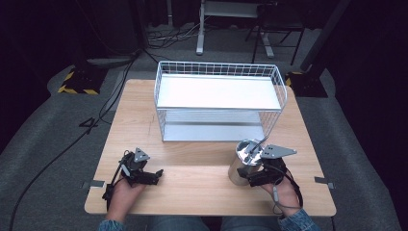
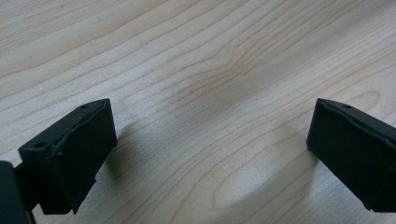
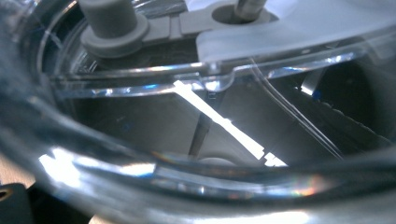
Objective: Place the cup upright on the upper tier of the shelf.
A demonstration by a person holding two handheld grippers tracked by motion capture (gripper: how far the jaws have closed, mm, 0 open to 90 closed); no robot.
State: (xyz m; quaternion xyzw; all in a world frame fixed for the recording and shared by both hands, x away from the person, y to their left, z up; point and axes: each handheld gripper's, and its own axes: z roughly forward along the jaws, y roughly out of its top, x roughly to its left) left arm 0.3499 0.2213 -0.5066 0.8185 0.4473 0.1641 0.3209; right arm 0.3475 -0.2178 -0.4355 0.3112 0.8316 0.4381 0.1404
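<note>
A shiny metal tumbler [image 1: 239, 169] with a clear lid [image 1: 250, 150] stands on the wooden table [image 1: 192, 192] at the front right. My right gripper [image 1: 254, 177] is against its right side, shut on it, with a hand behind it. In the right gripper view the clear lid [image 3: 201, 121] and its grey stopper [image 3: 109, 21] are very close up, and a bit of one black finger [image 3: 11, 203] shows at the bottom left. My left gripper [image 1: 154, 175] rests low at the front left, open. Its fingers [image 2: 74, 149] stand wide apart over bare wood, with nothing between them.
A white wire basket [image 1: 219, 70] with a flat white shelf inside stands at the back middle of the table. Bare wood lies between the two grippers. Cables, stands and a yellow-black striped base [image 1: 77, 82] are on the grey floor beyond.
</note>
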